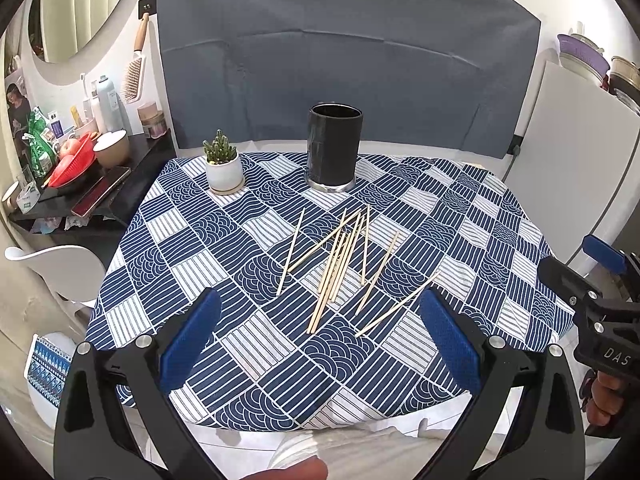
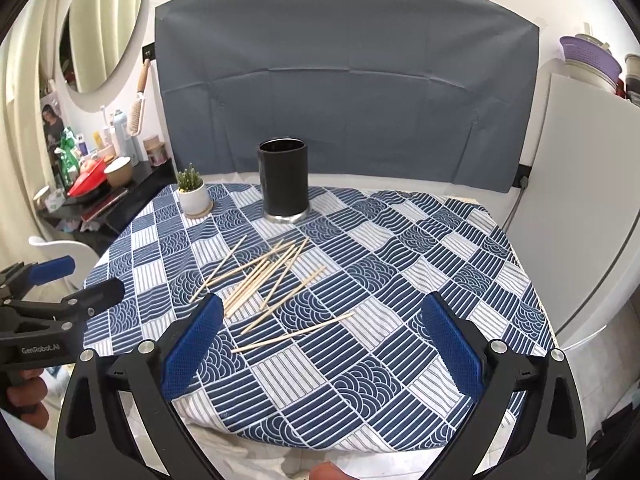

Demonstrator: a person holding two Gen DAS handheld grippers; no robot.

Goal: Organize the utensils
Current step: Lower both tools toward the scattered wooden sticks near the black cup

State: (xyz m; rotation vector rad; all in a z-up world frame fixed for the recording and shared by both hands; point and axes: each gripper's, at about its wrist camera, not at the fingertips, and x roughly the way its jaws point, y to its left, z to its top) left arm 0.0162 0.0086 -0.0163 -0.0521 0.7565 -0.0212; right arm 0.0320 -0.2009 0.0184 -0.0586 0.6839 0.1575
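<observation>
Chopsticks (image 1: pixel 340 264) lie loose and crossed on the tablecloth (image 1: pixel 256 344), ahead of both grippers and between their tips. Beyond them stands a black cup (image 1: pixel 334 148), upright, with a potted cactus (image 1: pixel 222 166) to its left. The left gripper (image 1: pixel 320 340) and right gripper (image 2: pixel 320 340) both gape wide, holding nothing, above the near edge.

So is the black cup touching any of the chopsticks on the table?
Apart. The left wrist view shows the black cup standing behind the chopsticks, with a strip of bare tablecloth between its base and the nearest tips.
</observation>
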